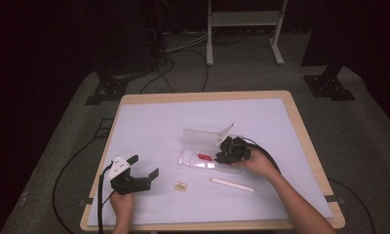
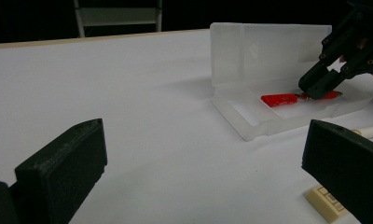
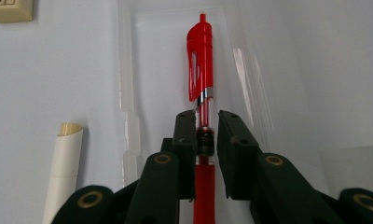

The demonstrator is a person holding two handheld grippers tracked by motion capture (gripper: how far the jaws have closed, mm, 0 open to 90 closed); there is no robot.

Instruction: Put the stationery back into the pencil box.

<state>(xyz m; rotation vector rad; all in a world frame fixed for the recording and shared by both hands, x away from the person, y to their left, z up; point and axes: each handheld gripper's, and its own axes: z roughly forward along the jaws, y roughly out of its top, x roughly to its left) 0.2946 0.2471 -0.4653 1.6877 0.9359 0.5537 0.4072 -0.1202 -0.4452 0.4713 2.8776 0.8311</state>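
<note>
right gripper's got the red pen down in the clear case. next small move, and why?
Probably open the right gripper a little wider and lift it straight out. The red pen already lies lengthwise in the tray of the clear case, with the jaws close either side of its barrel; the lid stands open behind. The left gripper sits open and apart, over bare table.

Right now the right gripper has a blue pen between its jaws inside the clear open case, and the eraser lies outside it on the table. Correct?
Not quite: the pen is red, not blue, as the right gripper view shows plainly. The rest holds: the right gripper has it between its jaws inside the clear open case, and the eraser lies outside it on the table.
</note>
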